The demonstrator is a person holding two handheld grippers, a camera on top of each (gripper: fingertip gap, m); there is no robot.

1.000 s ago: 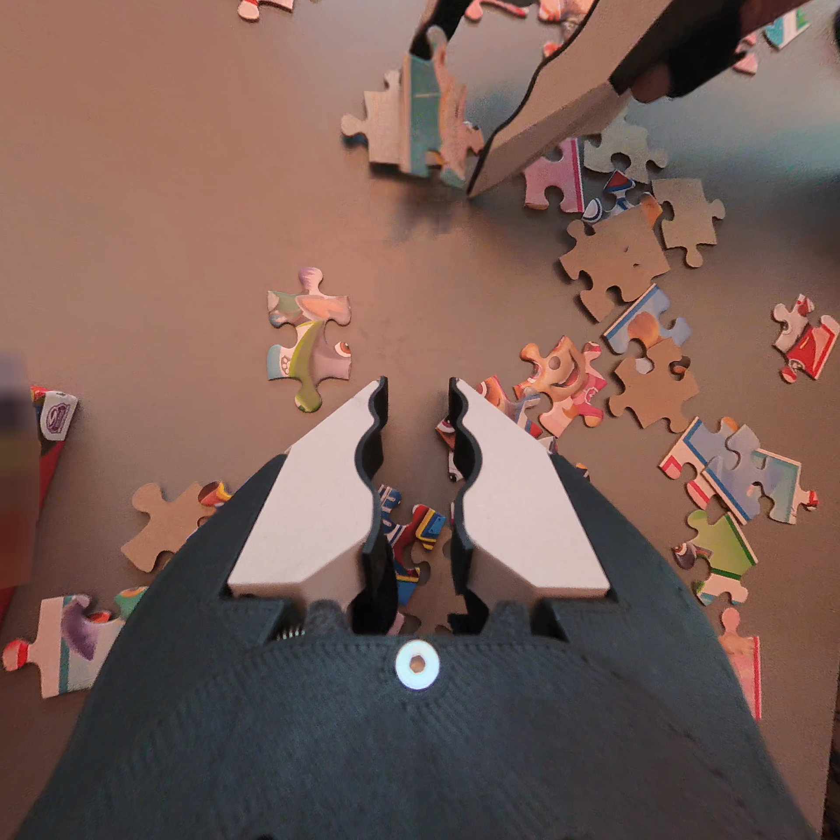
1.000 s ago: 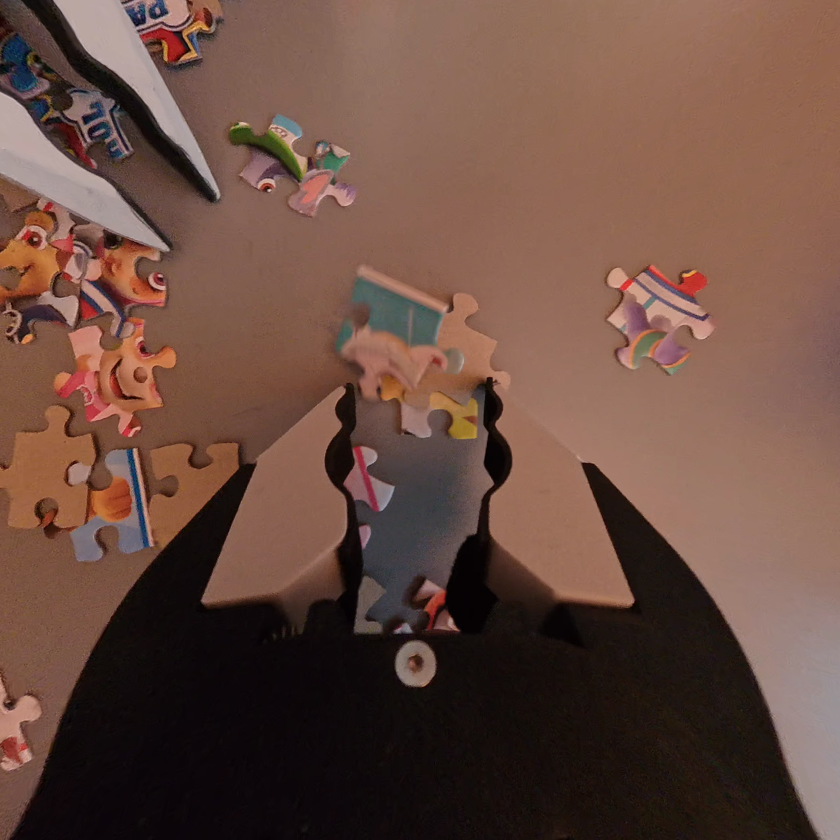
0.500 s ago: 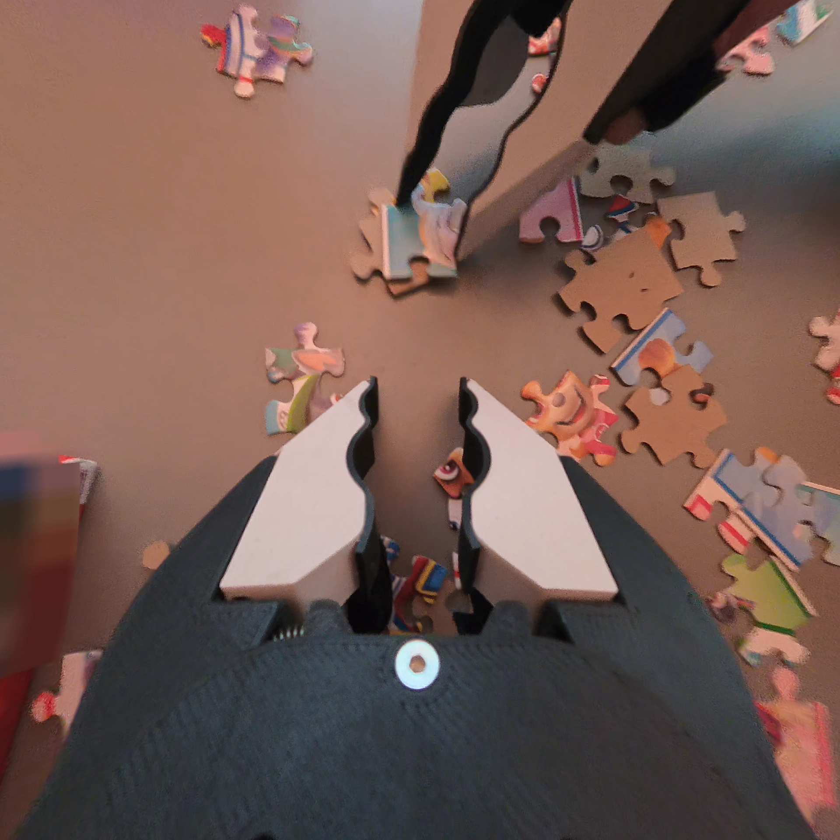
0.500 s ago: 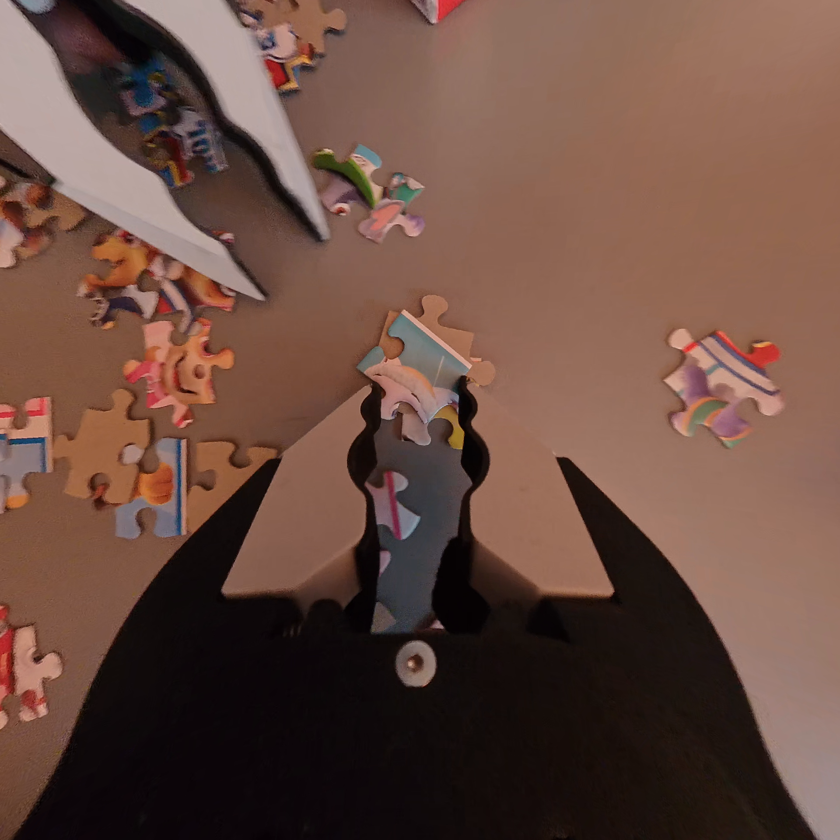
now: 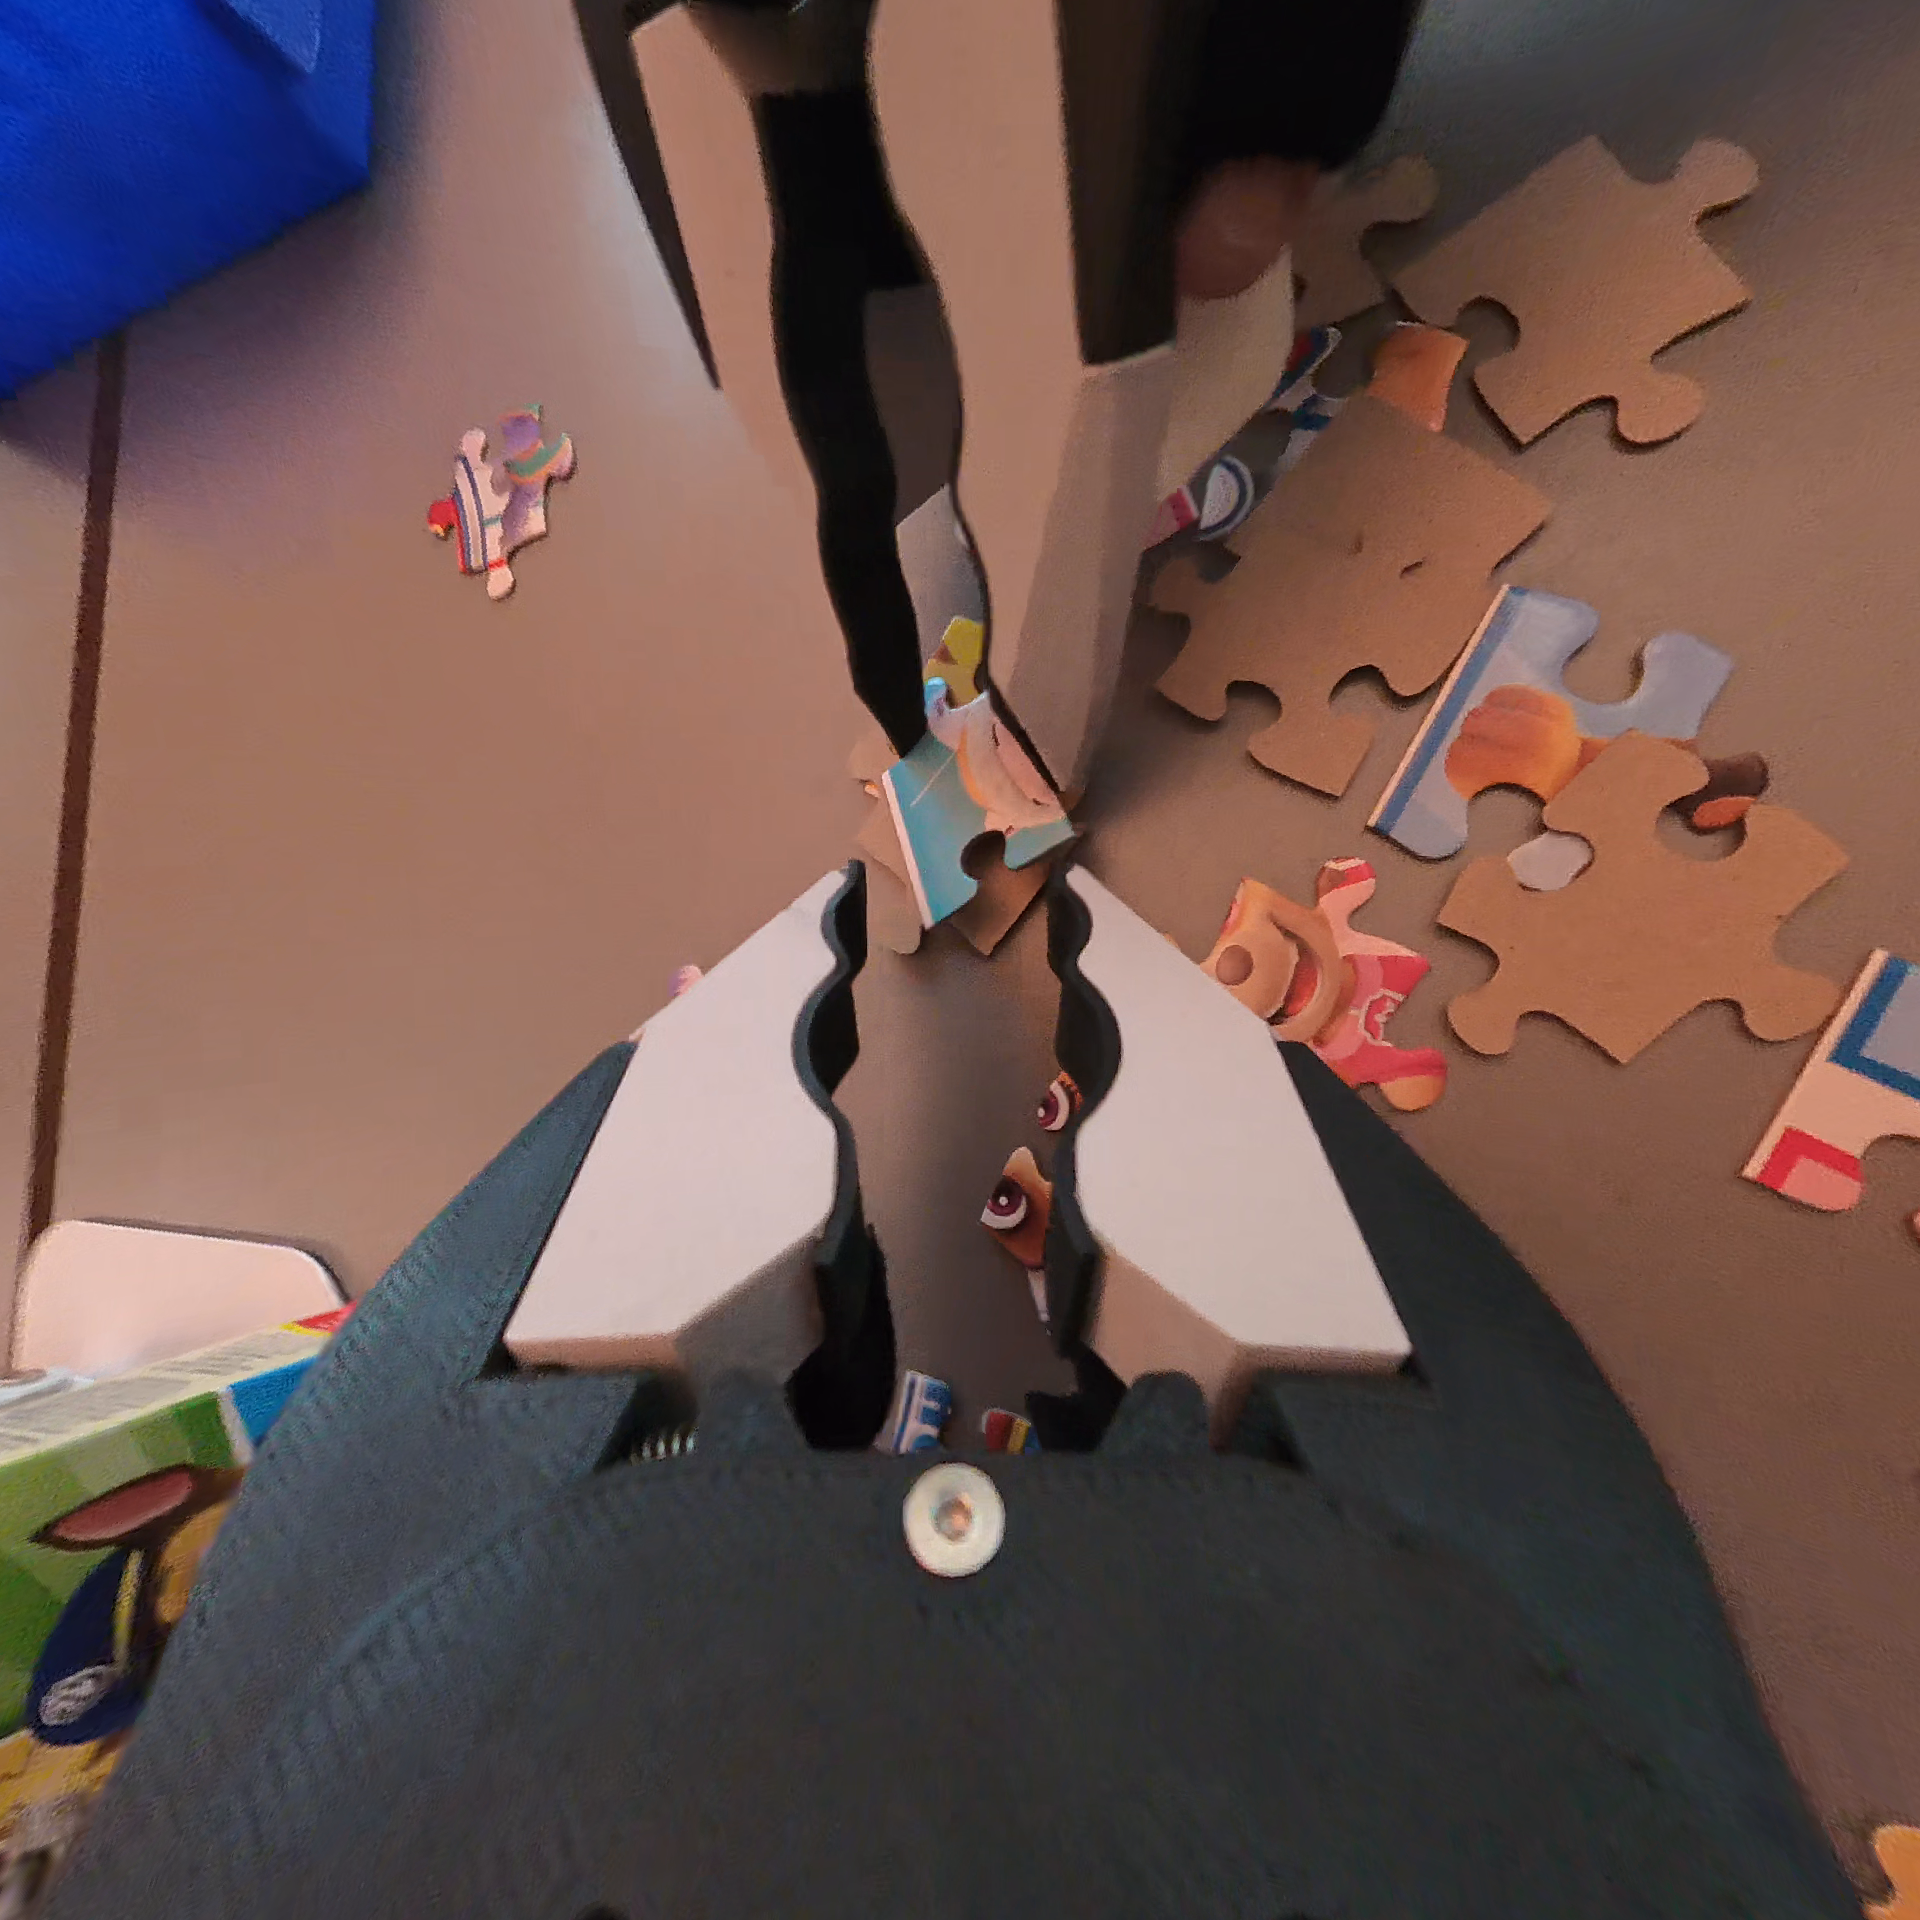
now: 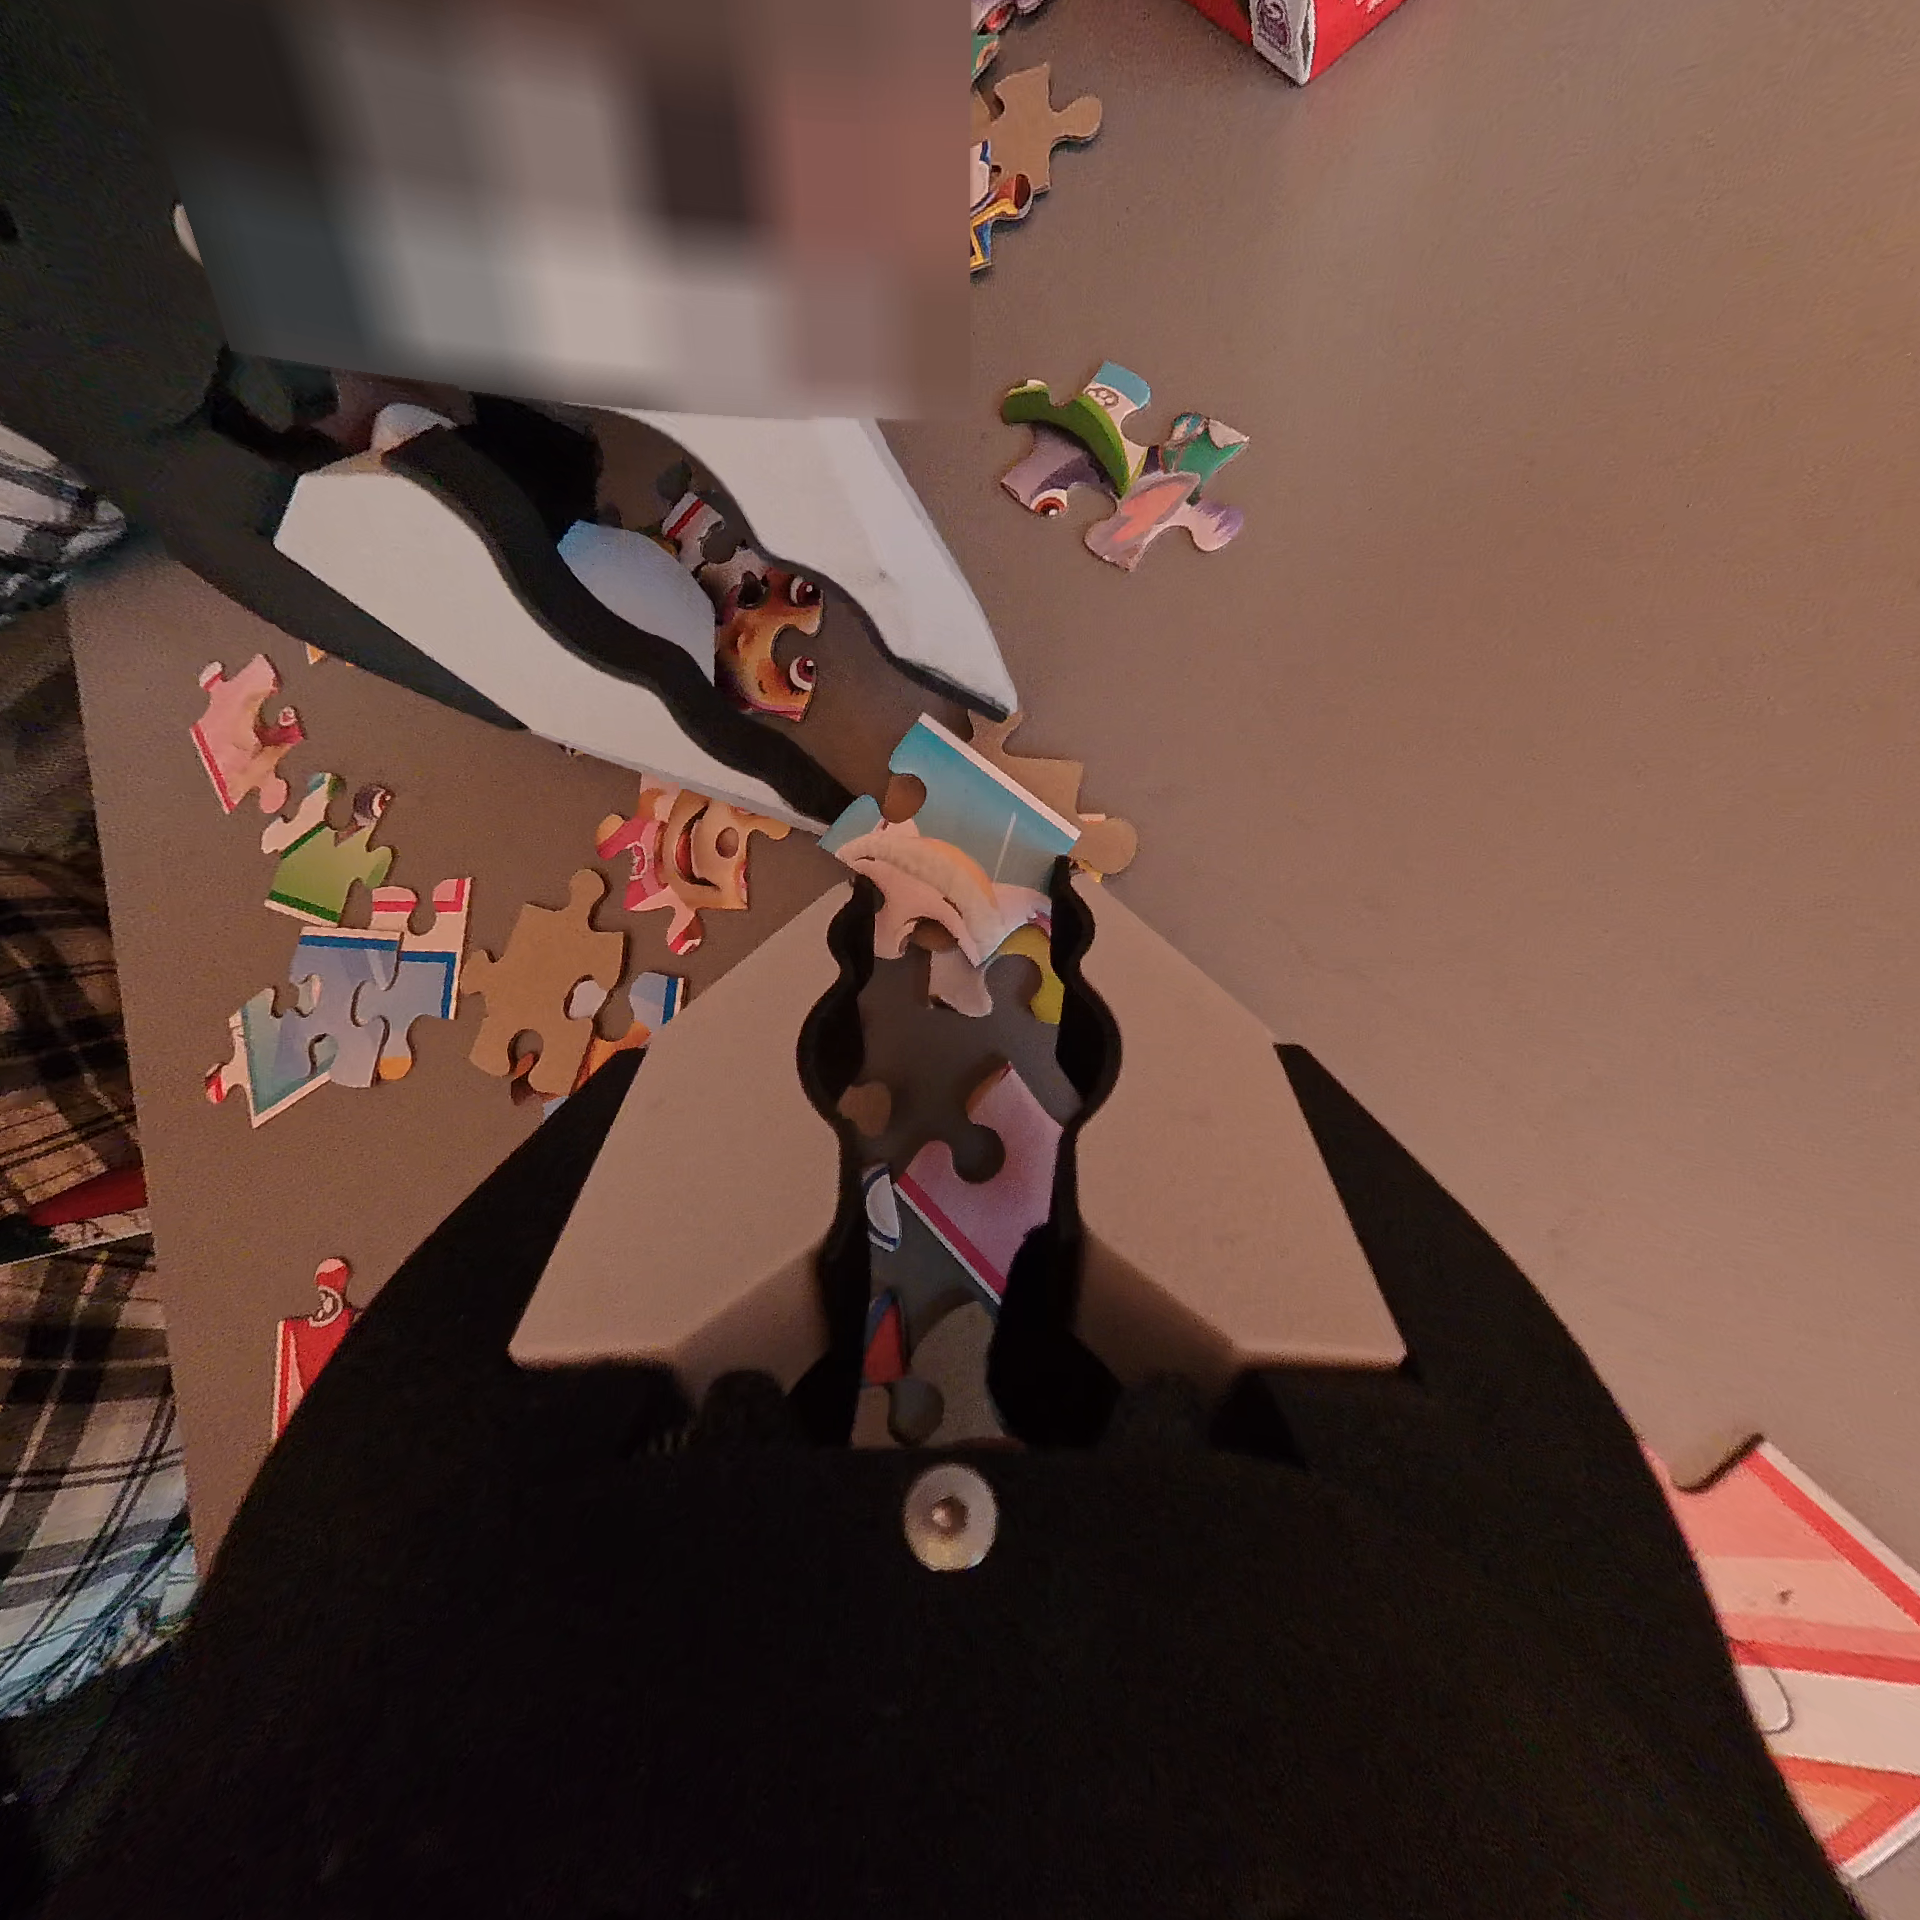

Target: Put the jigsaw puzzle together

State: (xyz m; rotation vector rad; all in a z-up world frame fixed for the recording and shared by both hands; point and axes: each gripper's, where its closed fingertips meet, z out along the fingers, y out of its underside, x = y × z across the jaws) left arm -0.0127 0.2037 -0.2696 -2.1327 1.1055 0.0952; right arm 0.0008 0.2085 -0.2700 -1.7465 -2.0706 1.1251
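My right gripper (image 6: 954,891) is shut on a teal and white puzzle piece (image 6: 966,821), its pads on the piece's two sides. The piece tilts over a brown face-down piece (image 6: 1049,779) on the grey-brown table (image 6: 1455,727). In the left wrist view the same teal piece (image 5: 935,831) hangs between the right gripper's fingers (image 5: 873,665), just beyond my left gripper (image 5: 956,883). My left gripper is open and holds nothing. It also shows in the right wrist view (image 6: 914,753), with its tips at the teal piece's far edge.
Loose pieces, some face-down, lie to the right (image 5: 1621,935) and to the left in the right wrist view (image 6: 343,997). A small joined cluster (image 5: 499,499) lies apart. A blue object (image 5: 156,156), a puzzle box (image 5: 104,1475), a red box (image 6: 1299,31) and a pink-striped board (image 6: 1818,1662) stand around. Less than 4 cm separates the two grippers' tips.
My right gripper closed its pads onto the teal piece and tilted it up. My left gripper opened a little and moved forward until its tips reached that piece.
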